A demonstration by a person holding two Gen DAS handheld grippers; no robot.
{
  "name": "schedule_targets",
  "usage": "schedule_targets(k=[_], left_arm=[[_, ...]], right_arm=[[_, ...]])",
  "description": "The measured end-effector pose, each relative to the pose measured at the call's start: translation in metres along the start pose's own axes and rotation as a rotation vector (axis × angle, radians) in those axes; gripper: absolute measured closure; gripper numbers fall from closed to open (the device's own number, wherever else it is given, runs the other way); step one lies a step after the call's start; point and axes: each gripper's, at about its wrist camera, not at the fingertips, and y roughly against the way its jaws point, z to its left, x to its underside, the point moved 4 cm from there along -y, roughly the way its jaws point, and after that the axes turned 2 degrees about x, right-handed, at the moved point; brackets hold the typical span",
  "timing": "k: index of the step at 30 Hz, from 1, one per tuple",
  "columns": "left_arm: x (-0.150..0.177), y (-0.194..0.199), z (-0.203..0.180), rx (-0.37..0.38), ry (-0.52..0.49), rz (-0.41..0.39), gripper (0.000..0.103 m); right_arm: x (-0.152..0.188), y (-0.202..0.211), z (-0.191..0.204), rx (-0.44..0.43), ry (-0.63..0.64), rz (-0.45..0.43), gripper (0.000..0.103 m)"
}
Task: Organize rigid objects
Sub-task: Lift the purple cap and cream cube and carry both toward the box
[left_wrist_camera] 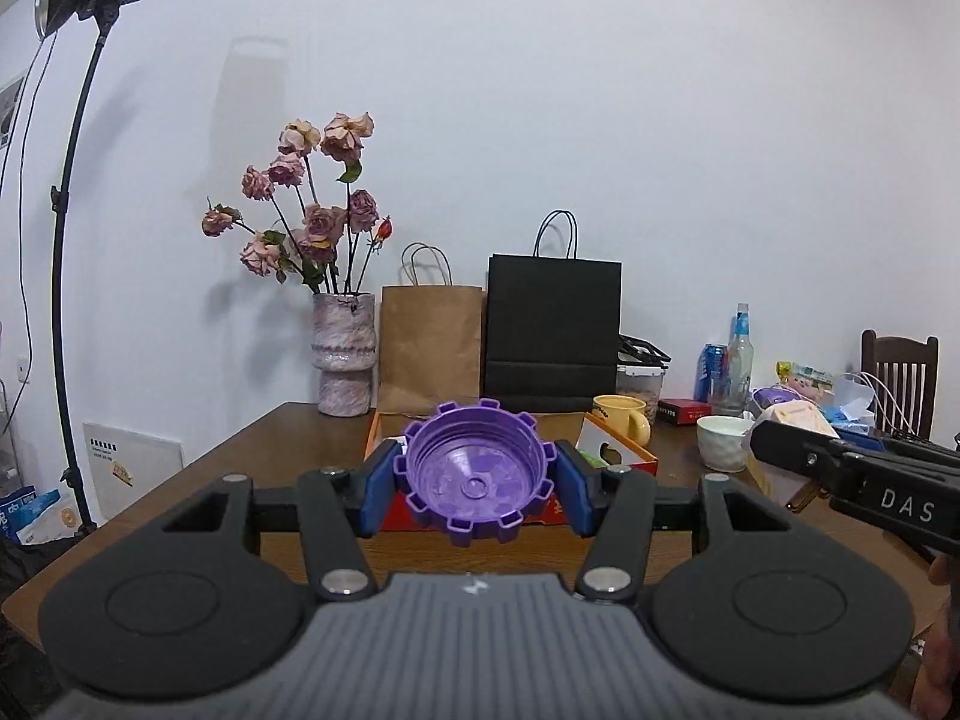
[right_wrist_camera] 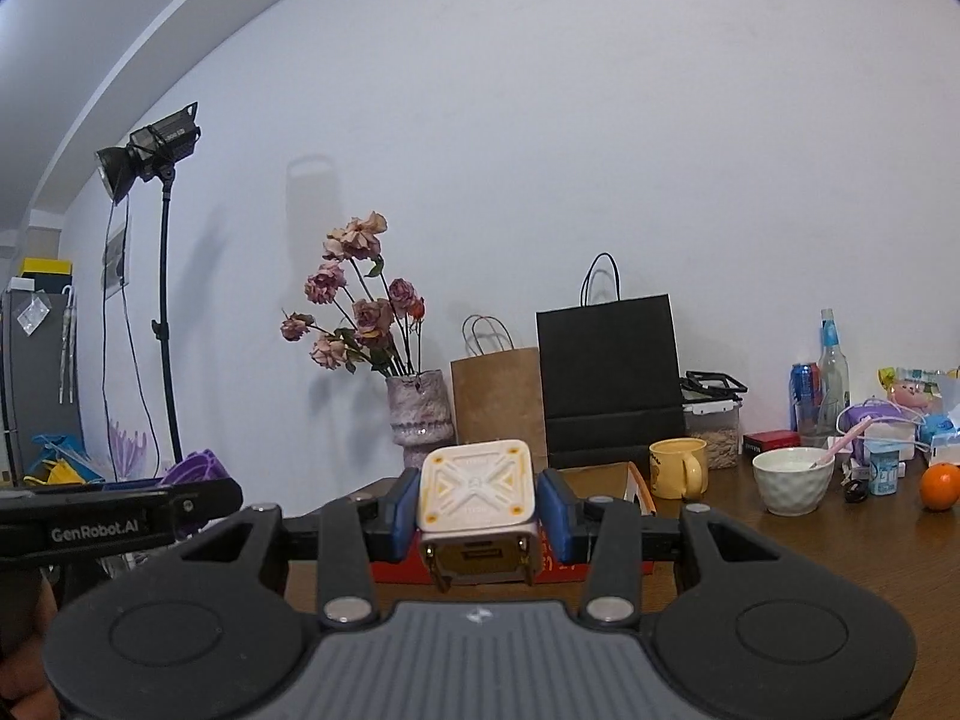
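Observation:
My left gripper [left_wrist_camera: 477, 480] is shut on a purple gear-shaped lid [left_wrist_camera: 477, 471], its hollow side facing the camera, held above the table. My right gripper [right_wrist_camera: 477, 513] is shut on a white and yellow cube-shaped block [right_wrist_camera: 477, 501] with metal prongs at its lower corners. Both are held up in front of a red box [left_wrist_camera: 624, 456] lying open on the wooden table [left_wrist_camera: 240, 456]. The right gripper's body shows at the right of the left wrist view [left_wrist_camera: 870, 480]. The left gripper's body shows at the left of the right wrist view [right_wrist_camera: 120, 510].
Along the wall stand a vase of dried roses [left_wrist_camera: 343, 354], a brown paper bag [left_wrist_camera: 431, 348] and a black paper bag [left_wrist_camera: 552, 336]. A yellow mug [right_wrist_camera: 678, 468], a white bowl [right_wrist_camera: 792, 480], an orange [right_wrist_camera: 939, 486], bottles and clutter sit at the right. A light stand [left_wrist_camera: 66, 240] is at the left.

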Motion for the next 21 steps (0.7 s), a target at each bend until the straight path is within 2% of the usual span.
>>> schedule_targets(k=[10, 21], left_arm=[[0.005, -0.026, 0.003, 0.028, 0.026, 0.035, 0.048], [-0.011, -0.077, 0.012, 0.01, 0.027, 0.028, 0.048]], right_arm=[[0.004, -0.027, -0.012, 0.001, -0.029, 0.033, 0.062], [-0.007, -0.082, -0.019, 0.01, -0.005, 0.062, 0.062]])
